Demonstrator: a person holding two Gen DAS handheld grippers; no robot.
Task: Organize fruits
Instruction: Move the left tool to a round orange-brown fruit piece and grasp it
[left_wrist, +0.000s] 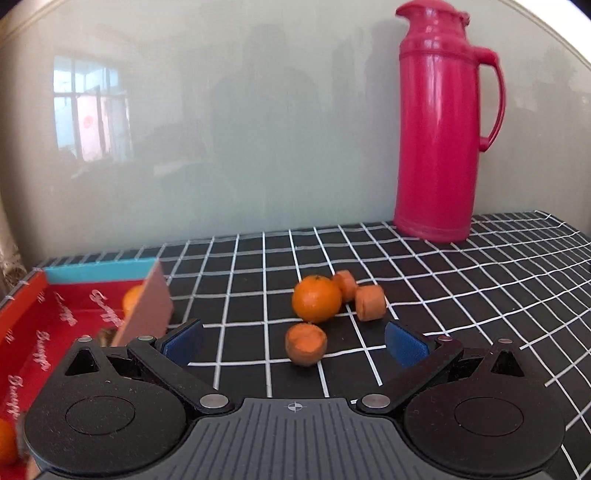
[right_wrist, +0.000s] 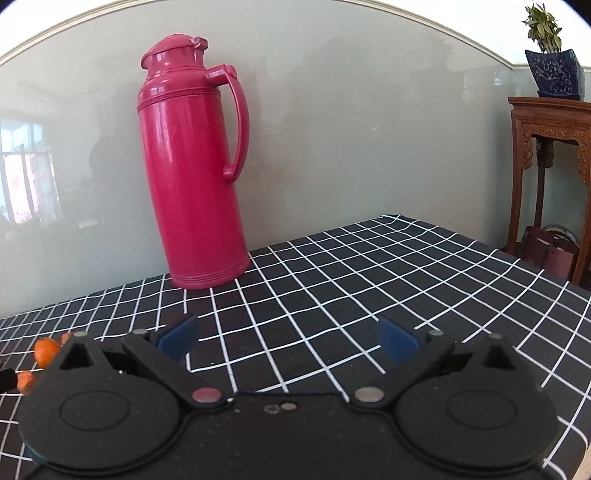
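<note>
Left claw: the black two-finger left gripper (left_wrist: 293, 341) with blue pads has its jaws spread wide and holds nothing; it is low over the cloth.
Nearest piece: a stubby orange carrot chunk (left_wrist: 306, 344) lies on the cloth right between the spread fingers, a touch ahead of the pads.
Just beyond: a round orange mandarin (left_wrist: 316, 298) sits behind that chunk, with two more orange cut chunks (left_wrist: 370, 302) close against its right side.
Container: a shallow red cardboard box with a blue far wall (left_wrist: 98, 270) stands to the left, near the fruit; an orange fruit shows inside it, half hidden by the brown side flap.
Right claw: the black right gripper (right_wrist: 289, 338), jaws equally wide and empty, over bare black-and-white checked tablecloth (right_wrist: 332, 266).
Background: a tall pink plastic thermos jug (right_wrist: 195, 173) against the wall.
Step in hand: I'd say lining up to pick the nearest chunk.
Next move: likely ease forward, close squarely on it, then carry it left to the box; the round mandarin behind could roll if nudged.
</note>
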